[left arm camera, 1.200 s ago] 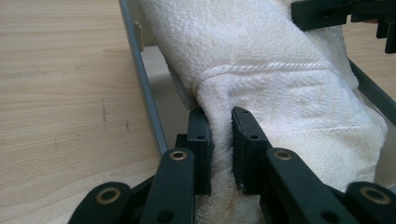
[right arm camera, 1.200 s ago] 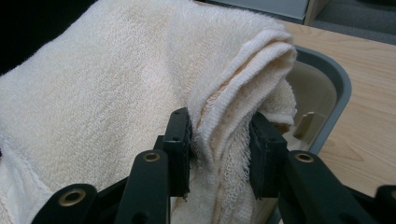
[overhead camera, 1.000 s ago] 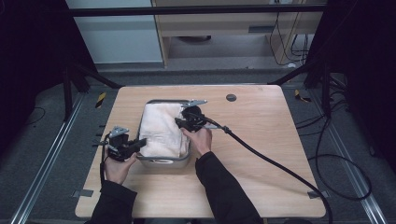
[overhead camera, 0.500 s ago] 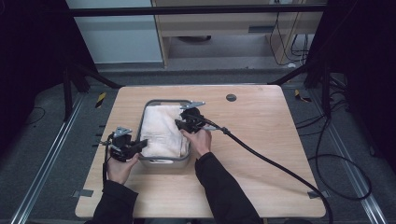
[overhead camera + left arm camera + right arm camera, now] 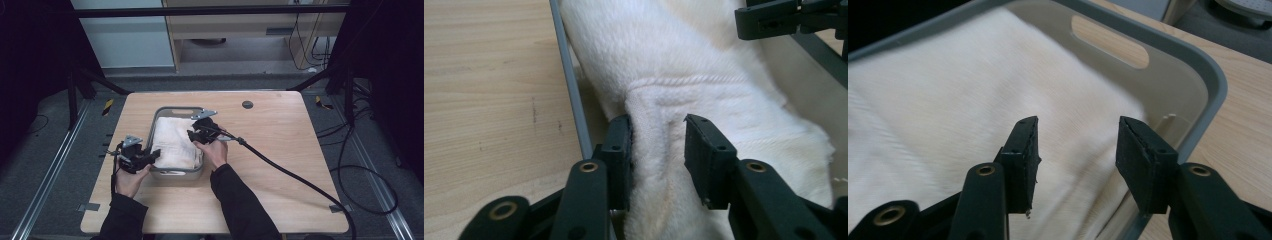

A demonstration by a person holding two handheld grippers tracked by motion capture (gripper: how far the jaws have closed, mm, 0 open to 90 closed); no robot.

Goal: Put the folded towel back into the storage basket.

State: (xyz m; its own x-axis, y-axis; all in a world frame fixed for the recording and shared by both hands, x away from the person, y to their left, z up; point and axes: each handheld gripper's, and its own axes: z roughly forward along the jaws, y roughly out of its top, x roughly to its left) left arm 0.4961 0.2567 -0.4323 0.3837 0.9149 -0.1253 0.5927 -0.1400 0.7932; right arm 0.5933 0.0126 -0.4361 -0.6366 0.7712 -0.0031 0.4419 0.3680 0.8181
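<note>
A white towel (image 5: 172, 140) lies folded in a grey bin (image 5: 177, 109) on the wooden table. My left gripper (image 5: 156, 154) reaches in over the bin's near left rim. In the left gripper view it (image 5: 656, 135) is open, its jaws straddling a raised fold of the towel (image 5: 674, 50), and the left jaw touches the cloth. My right gripper (image 5: 192, 134) hovers over the towel's right side. In the right gripper view it (image 5: 1078, 135) stands open just above the towel (image 5: 938, 100), near the bin's wall (image 5: 1198, 65) with the handle slot.
The bin's thin grey rim (image 5: 569, 75) runs beside my left jaw. A small dark disc (image 5: 247, 104) sits at the table's far edge. A thick black cable (image 5: 300, 175) trails from the right gripper across bare wood (image 5: 280, 130) to the right.
The left gripper has edged right, in over the bin's rim onto the towel. The right gripper has shifted slightly toward the person, lower over the towel.
</note>
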